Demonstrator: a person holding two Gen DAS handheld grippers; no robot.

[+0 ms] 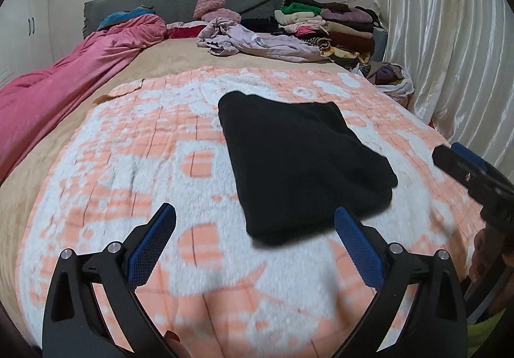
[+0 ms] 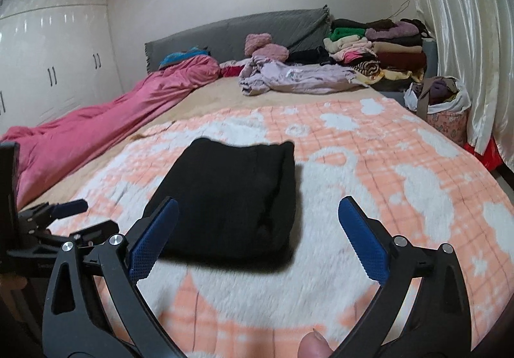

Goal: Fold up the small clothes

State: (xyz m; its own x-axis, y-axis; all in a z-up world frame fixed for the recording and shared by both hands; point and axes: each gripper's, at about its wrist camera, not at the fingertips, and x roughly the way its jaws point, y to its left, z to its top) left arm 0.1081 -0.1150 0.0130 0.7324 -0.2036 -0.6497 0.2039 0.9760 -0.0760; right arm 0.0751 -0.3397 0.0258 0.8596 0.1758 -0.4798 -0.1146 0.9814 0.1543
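Lying folded on the blanket (image 1: 160, 165) is a black garment (image 1: 298, 162), held by neither gripper. Left gripper (image 1: 255, 215) hovers just short of the garment's near edge, jaws wide and empty. Right gripper (image 2: 258, 203) hovers there too, jaws wide and empty. Clothes pile (image 2: 379, 46) sits well beyond the garment.

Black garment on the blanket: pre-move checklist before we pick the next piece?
1. Black garment folded into a compact rectangle: ok.
2. It lies flat on the peach-and-white blanket, free of both grippers: ok.
3. Left gripper open, nothing between its pads: ok.
4. Right gripper open, empty: ok.
5. Fold edges aligned underneath: cannot tell, dark fabric and motion blur.
6. Next piece available: lilac garment lies crumpled near the headboard: ok.
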